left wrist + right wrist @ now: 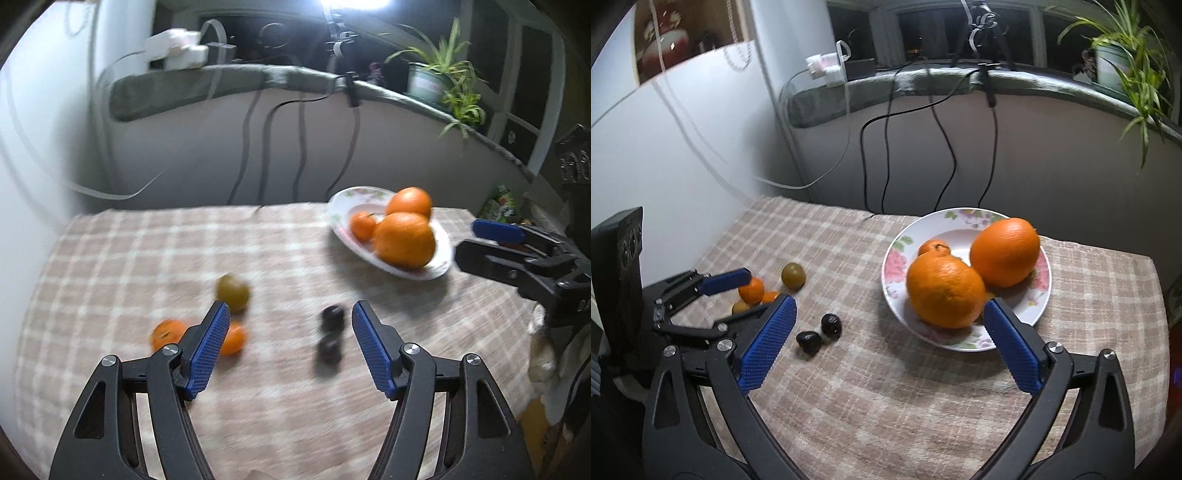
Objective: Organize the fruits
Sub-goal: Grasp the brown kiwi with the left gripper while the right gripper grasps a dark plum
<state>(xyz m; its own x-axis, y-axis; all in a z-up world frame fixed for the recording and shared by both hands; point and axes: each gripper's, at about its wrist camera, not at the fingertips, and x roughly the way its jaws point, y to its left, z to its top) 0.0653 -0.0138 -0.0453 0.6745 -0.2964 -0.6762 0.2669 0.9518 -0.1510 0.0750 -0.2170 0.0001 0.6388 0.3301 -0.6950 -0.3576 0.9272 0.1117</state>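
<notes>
Two dark fruits between spread left hand-held gripper fingers

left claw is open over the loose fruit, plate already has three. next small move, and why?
Probably ease the left claw down over the nearer dark fruit and close. Its jaws stand wide and empty, that fruit lies between the tips, and the plate holds only oranges so far. The right claw is open by the plate, holding nothing.
</notes>
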